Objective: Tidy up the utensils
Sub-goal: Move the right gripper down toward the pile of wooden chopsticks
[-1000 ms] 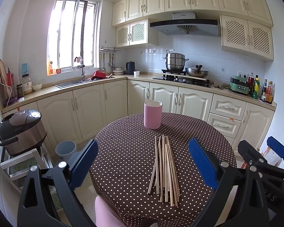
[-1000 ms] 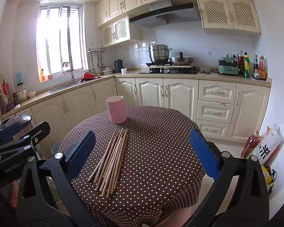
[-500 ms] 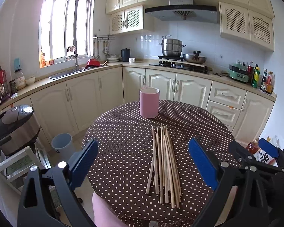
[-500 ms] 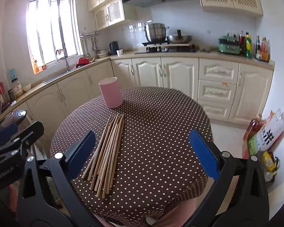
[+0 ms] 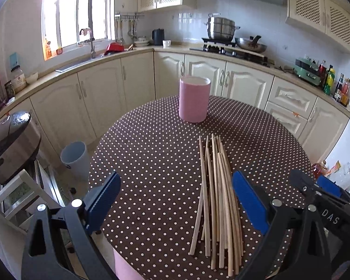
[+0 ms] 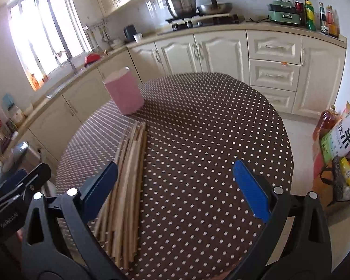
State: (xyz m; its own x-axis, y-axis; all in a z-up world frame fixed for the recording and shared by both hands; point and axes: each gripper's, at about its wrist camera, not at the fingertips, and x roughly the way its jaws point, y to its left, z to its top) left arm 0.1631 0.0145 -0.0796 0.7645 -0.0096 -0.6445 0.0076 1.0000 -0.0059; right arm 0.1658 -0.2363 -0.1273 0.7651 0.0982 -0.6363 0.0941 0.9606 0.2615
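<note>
A loose bundle of several wooden chopsticks [image 5: 218,198] [image 6: 126,177] lies on the round table with the brown polka-dot cloth [image 5: 151,158] [image 6: 198,140]. A pink cylindrical holder [image 5: 194,99] [image 6: 124,93] stands upright beyond the far ends of the chopsticks. My left gripper [image 5: 177,200] hovers open over the table's near edge, its right pad just right of the bundle. My right gripper [image 6: 175,186] is open too, tilted down over the table, its left pad above the near ends of the chopsticks. Neither holds anything. In the left wrist view the right gripper's body [image 5: 324,200] shows at the right.
Cream kitchen cabinets [image 5: 105,100] run behind the table. A rice cooker [image 5: 9,144] on a white stand and a grey bin [image 5: 73,158] stand left of it. Bottles and bags [image 6: 338,140] sit on the floor at the right. A pink-clad knee [image 5: 126,266] is below the table edge.
Both grippers have moved forward and tipped down toward the table; the chopsticks and holder appear nearer. The right view is now slightly blurred and rotated. Nothing has been grasped.
</note>
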